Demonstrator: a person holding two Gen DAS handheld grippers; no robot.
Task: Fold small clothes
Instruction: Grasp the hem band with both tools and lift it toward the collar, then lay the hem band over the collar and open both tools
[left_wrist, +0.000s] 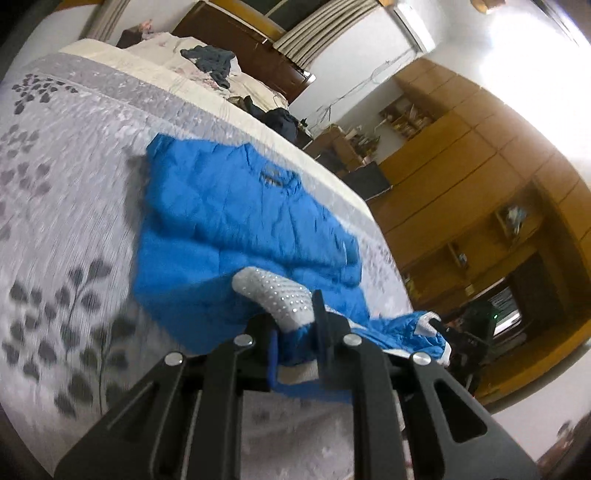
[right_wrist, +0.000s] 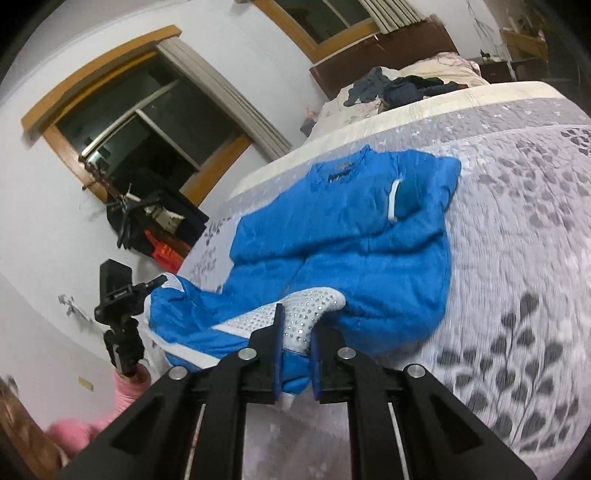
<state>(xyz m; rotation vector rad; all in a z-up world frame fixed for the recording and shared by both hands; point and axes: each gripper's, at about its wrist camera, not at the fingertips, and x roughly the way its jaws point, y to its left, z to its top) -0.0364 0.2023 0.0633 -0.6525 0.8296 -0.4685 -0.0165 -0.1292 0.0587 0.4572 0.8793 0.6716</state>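
Bedroom setup, floral grey bedspread (left_wrist: 74, 206) as the work surface. Closest to the cameras, both grippers are clamped on the near hem of a small blue garment (left_wrist: 236, 206): the left gripper (left_wrist: 295, 332) pinches cloth beside a white studded patch (left_wrist: 275, 295), and the right gripper (right_wrist: 295, 343) does the same from its side. From there the garment runs straight away from both, long axis toward the collar (right_wrist: 341, 168) at the far end, so I'd guess the fold goes forward, hem to collar. Neither hand looks nearer. Way back, dark clothes (right_wrist: 399, 86) are piled by the headboard.
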